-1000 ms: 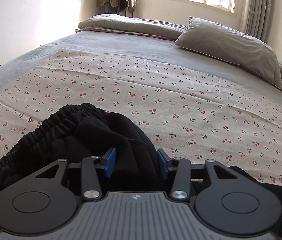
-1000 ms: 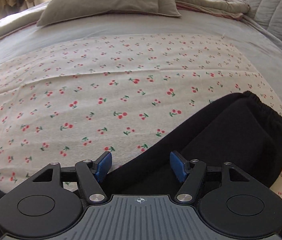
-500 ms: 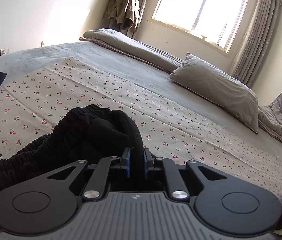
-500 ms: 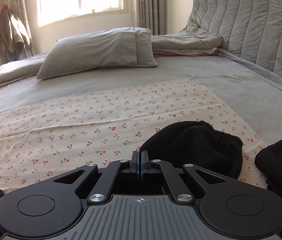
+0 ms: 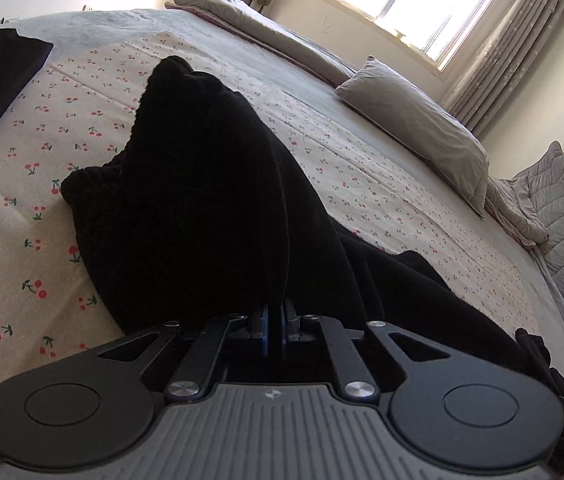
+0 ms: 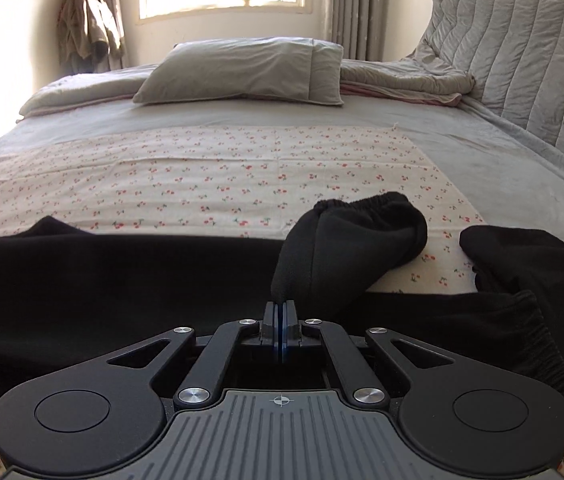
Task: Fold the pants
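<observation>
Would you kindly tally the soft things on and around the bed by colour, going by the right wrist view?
Black: 2, the black pants clamped in the shut right gripper, and a separate black garment.
Grey: 3, the pillow, the folded blanket, the quilted headboard cover.
Cherry print: 1, the cherry cloth.
Total: 6.

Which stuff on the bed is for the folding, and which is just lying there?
For the folding:
- black pants
- left tool, pinching them
- right tool, pinching them
- cherry cloth underneath

Just lying there:
- grey pillow
- other black garment
- rumpled blanket
</observation>
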